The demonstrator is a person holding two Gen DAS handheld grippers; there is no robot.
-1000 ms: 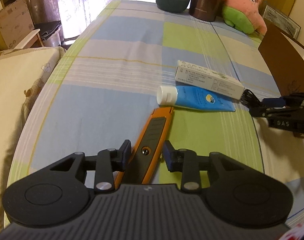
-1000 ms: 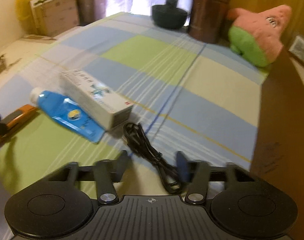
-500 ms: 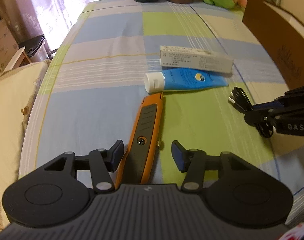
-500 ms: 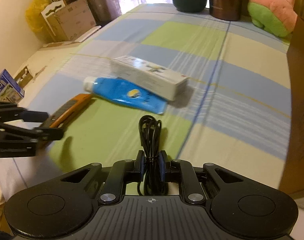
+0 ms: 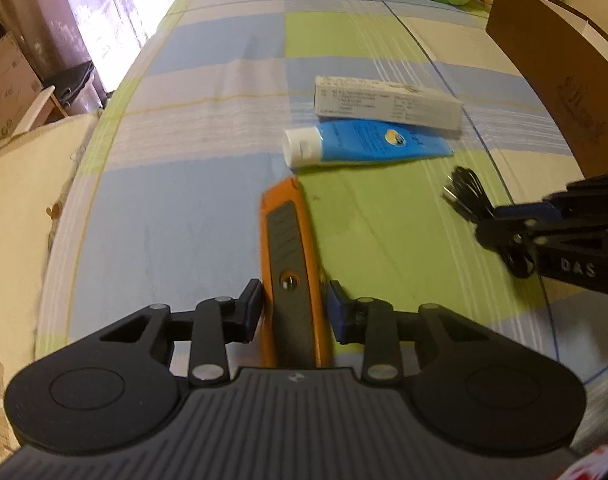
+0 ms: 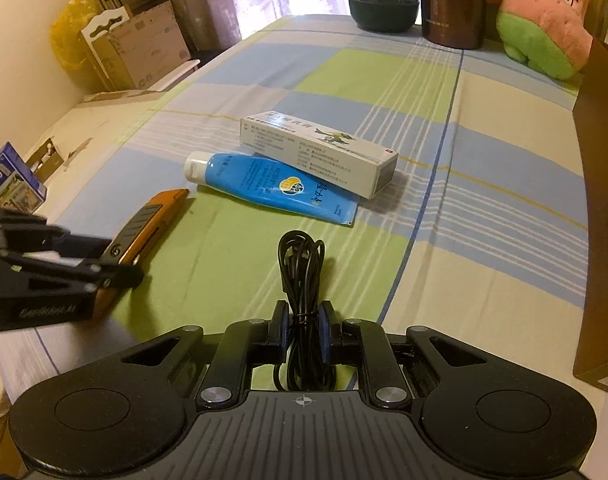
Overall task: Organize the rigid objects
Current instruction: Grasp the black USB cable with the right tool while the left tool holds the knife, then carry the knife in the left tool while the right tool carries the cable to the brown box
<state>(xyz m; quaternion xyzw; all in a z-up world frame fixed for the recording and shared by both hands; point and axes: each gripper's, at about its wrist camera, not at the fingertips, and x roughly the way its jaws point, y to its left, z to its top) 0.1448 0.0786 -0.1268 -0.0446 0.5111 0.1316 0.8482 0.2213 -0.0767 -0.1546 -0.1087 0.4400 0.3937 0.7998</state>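
An orange and grey utility knife [image 5: 290,256] lies on the checked cloth, its rear end between the fingers of my left gripper [image 5: 295,312], which close against its sides. It also shows in the right wrist view [image 6: 144,228]. My right gripper [image 6: 303,336] is shut on a coiled black cable [image 6: 302,272], held just above the cloth; the cable also shows in the left wrist view [image 5: 470,196]. A blue tube with a white cap [image 5: 364,148] and a white carton [image 5: 388,102] lie side by side beyond the knife.
A brown cardboard box [image 6: 602,200] stands along the right edge. At the far end are a dark bowl-shaped vessel [image 6: 384,4], a brown canister [image 6: 452,4] and a pink and green plush star [image 6: 544,20]. A blue carton [image 6: 8,178] sits at the left.
My left gripper has narrowed onto the knife, which has swung straight between its fingers. My right gripper closed on the cable about a half second ago and still holds it.
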